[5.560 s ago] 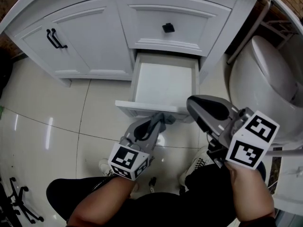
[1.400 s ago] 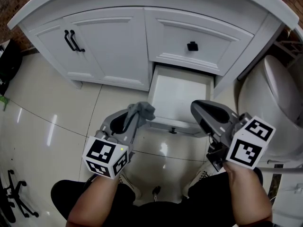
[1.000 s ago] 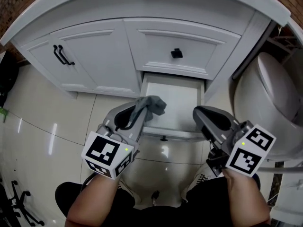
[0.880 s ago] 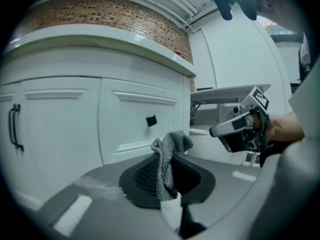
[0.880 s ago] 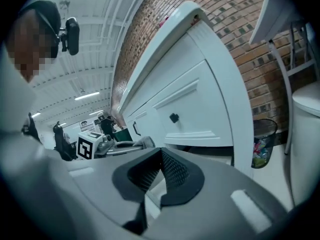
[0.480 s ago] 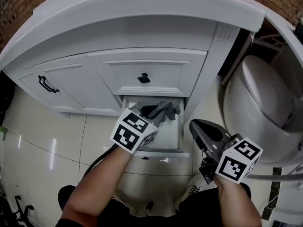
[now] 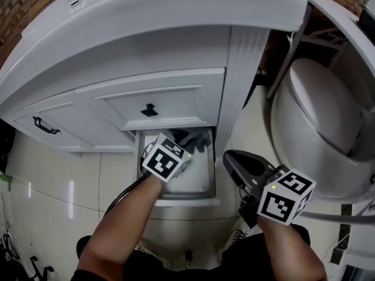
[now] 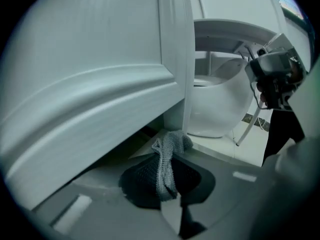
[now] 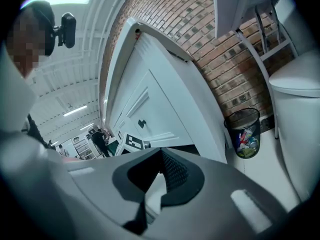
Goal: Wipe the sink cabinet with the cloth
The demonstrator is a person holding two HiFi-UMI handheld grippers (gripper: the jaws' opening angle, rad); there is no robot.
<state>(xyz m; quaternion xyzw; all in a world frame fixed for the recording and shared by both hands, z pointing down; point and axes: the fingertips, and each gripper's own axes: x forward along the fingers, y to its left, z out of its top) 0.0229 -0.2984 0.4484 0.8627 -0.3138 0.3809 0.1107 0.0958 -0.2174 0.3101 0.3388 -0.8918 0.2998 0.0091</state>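
The left gripper (image 7: 188, 141) has its jaws pinched on a grey cloth (image 7: 200, 139), which bunches past the tips and hangs back between them in the left gripper view (image 8: 167, 159). This gripper reaches, at the middle of the head view, into the open bottom drawer (image 7: 179, 199) of the white sink cabinet (image 7: 176, 51). The cloth sits at the back of the drawer, right under the lower edge of the drawer front above and beside the cabinet's fluted corner post (image 7: 237, 81). It may be touching the wood there, though the angle is too shallow to tell.

The right gripper (image 7: 232, 159) hangs lower right of centre, apart from the cabinet, its jaws pressed together with nothing between them (image 9: 160, 156).

A black knob (image 7: 149, 109) sits on the upper drawer front. A white toilet (image 7: 316, 116) fills the right side of the frame. The right gripper view shows a mesh waste bin (image 9: 243, 132) at the foot of a brick wall (image 9: 200, 29). Glossy pale tiles cover the floor (image 7: 53, 180).
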